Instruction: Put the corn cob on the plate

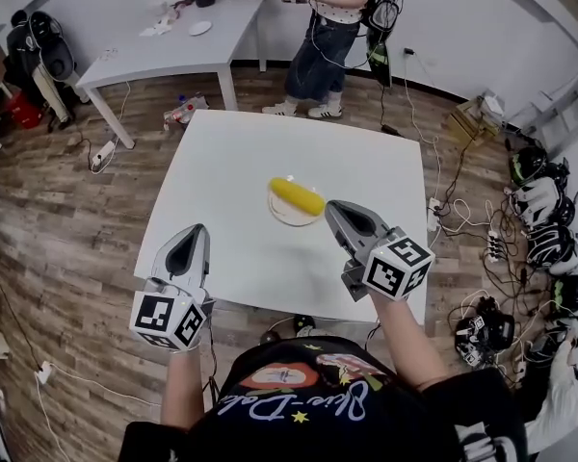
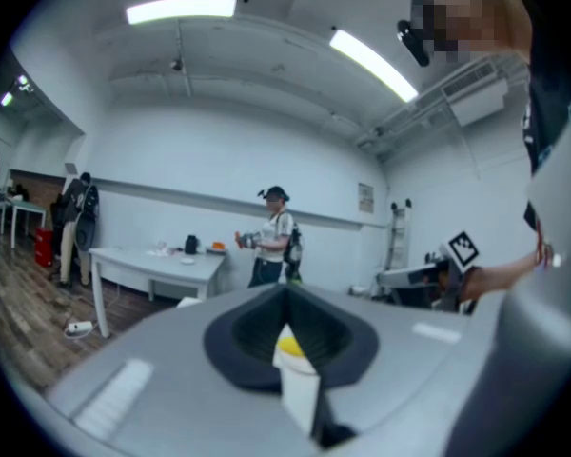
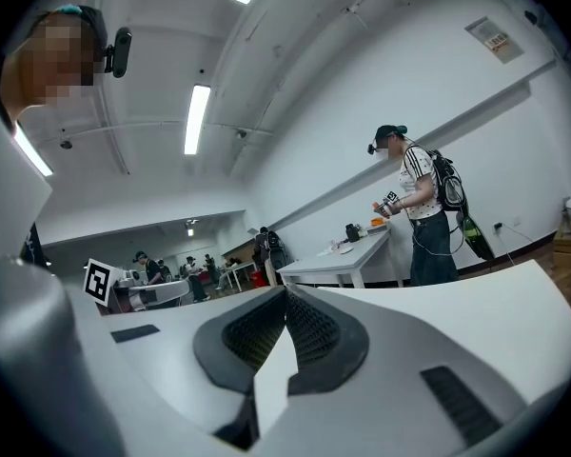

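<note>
A yellow corn cob (image 1: 297, 196) lies on a small pale plate (image 1: 282, 218) in the middle of the white table (image 1: 231, 162). My right gripper (image 1: 333, 206) is shut and empty, level, its tip just right of the plate and apart from the corn. My left gripper (image 1: 200, 229) hovers over the table's near left part, jaws together, nothing held. In the left gripper view the corn (image 2: 288, 346) shows as a yellow spot past the closed jaws (image 2: 287, 293). The right gripper view shows its jaws (image 3: 285, 293) closed on nothing.
Another person (image 1: 332, 8) stands at a second white table (image 1: 164, 37) at the back. Helmets and cables (image 1: 544, 210) crowd the floor at the right, with a cardboard box (image 1: 472, 118) nearby. Wooden floor surrounds the table.
</note>
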The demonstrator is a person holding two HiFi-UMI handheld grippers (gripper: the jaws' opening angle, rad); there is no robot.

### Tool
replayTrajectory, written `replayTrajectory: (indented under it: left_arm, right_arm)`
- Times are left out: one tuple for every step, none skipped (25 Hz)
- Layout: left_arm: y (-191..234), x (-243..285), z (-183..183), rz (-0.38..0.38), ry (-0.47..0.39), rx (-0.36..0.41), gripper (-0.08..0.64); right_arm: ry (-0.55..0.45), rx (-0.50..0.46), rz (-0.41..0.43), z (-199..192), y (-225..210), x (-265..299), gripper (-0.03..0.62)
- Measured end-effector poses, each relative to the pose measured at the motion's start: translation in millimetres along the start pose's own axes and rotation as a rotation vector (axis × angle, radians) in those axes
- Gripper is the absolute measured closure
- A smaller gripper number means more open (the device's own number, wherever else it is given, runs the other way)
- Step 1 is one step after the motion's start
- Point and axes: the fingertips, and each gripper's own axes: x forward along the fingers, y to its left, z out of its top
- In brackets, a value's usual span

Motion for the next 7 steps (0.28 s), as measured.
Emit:
replayTrajectory:
  left_arm:
    - [-0.9,0.1,-0.5,-0.002,0.002,-0.001,0.574]
    - [-1.7,0.1,-1.0,-0.003,0.004,-0.002,0.574]
    - [-2.3,-0.1,-1.3,-0.004,0.005,-0.003,0.574]
    - [-2.4,-0.4,-1.3,-0.004,0.005,-0.003,0.572]
    - [-2.0,-0.8,-1.1,-0.003,0.005,-0.003,0.574]
    - [-1.2,-1.3,-0.7,-0.001,0.005,-0.002,0.574]
    - [-0.3,-1.8,-0.3,0.001,0.005,-0.001,0.574]
  right_arm:
    - [0.0,0.003,-0.001,-0.2,0.0,-0.7,0.577]
    - [0.001,0.003,0.0,-0.4,0.3,-1.5,0.577]
    - [0.003,0.0,0.001,-0.5,0.7,-2.0,0.577]
    - [0.006,-0.003,0.003,-0.5,1.2,-2.0,0.577]
    - [0.008,-0.007,0.005,-0.4,1.8,-1.5,0.577]
    - [0.011,-0.01,0.008,-0.3,2.4,-0.8,0.577]
    - [0.013,-0.012,0.01,0.0,2.9,0.1,0.577]
